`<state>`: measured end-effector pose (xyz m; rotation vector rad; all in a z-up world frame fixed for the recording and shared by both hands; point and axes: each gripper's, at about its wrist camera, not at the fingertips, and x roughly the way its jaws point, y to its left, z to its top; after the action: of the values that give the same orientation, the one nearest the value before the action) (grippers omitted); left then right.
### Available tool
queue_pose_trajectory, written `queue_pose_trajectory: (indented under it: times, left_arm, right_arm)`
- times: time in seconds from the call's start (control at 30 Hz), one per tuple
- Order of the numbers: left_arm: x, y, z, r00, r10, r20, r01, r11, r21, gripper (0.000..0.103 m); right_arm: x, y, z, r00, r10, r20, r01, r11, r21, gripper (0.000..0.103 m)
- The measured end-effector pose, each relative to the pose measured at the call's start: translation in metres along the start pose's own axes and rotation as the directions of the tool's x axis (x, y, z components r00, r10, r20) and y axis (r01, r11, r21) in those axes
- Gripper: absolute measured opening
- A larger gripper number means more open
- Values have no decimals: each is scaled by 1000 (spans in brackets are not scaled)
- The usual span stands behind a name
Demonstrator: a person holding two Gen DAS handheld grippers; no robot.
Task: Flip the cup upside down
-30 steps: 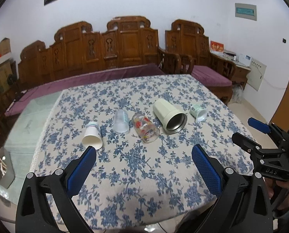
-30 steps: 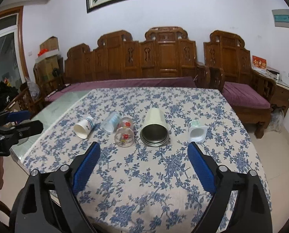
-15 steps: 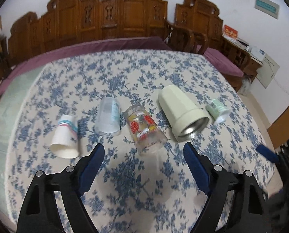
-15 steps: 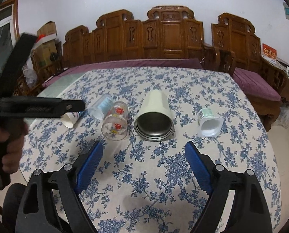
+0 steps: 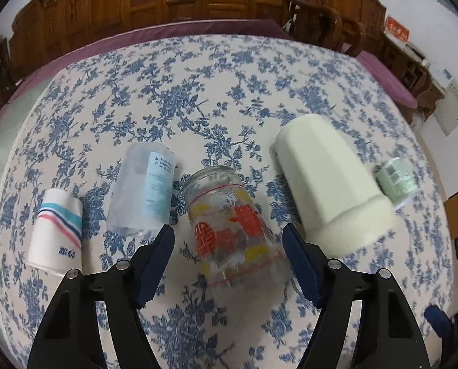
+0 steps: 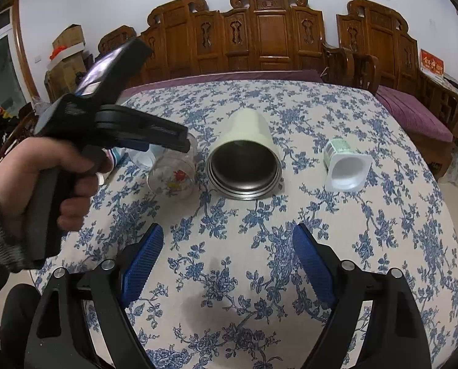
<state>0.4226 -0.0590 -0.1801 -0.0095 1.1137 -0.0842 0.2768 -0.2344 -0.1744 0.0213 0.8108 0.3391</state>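
Several cups lie on their sides in a row on the floral tablecloth. A clear glass with red and yellow prints (image 5: pixel 232 227) lies between the open fingers of my left gripper (image 5: pixel 227 240), which hovers just above it; it also shows in the right wrist view (image 6: pixel 173 175). Left of it lie a clear plastic cup (image 5: pixel 143 193) and a striped paper cup (image 5: pixel 57 230). Right of it lie a large cream tumbler (image 5: pixel 330 187) (image 6: pixel 244 160) and a small green yogurt cup (image 5: pixel 396 181) (image 6: pixel 345 166). My right gripper (image 6: pixel 227 252) is open and empty, nearer the table's front.
The round table (image 6: pixel 382 246) carries a blue floral cloth. Carved wooden benches with purple cushions (image 6: pixel 272 46) stand behind and to the right. The hand holding the left gripper (image 6: pixel 53 178) fills the left of the right wrist view.
My left gripper has moved forward and down over the row until the printed glass lies between its fingers. My right gripper has moved a little closer to the cups.
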Motion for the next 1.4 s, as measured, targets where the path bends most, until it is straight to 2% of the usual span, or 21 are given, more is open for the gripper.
queue_pose_trajectory:
  times: [0.13,0.3,0.4,0.5,0.6,0.8,1.07,1.23,1.4]
  left_arm:
    - [14,-4,5,999,22,-33,-22,1000,3,69]
    - [31,-2,5,996,-2,-85,1,1000,-9,69]
    - [36,0,5,994,-20,-104,18,1000,-22,65]
    - [32,2,6,996,-24,-88,22,1000,-20,56]
    - [26,3,0,994,-40,-100,39,999,-8,55]
    - [-2,1,-22,995,-65,-69,68,997,29,55]
    - [-47,-10,-68,991,-131,-29,132,989,61,55]
    - [-56,-17,-97,992,-123,-20,124,989,85,55]
    - [-50,-17,-120,991,-125,-45,128,989,79,55]
  right_arm:
    - [3,-2,-3,1000,3,-9,-3,1000,10,88]
    - [3,-5,-3,1000,3,-9,-3,1000,22,88]
    - [2,-7,-2,1000,4,-6,-4,1000,28,88]
    - [1,-8,-3,1000,4,-6,-4,999,33,88]
    - [-1,-8,-4,1000,0,-4,0,999,34,88]
    - [-10,-6,-9,1000,-12,3,12,999,42,88]
    - [-33,-6,-23,999,-32,23,30,997,66,88]
    - [-51,-8,-33,998,-42,43,38,996,84,88]
    - [-64,-11,-38,997,-51,59,45,994,100,88]
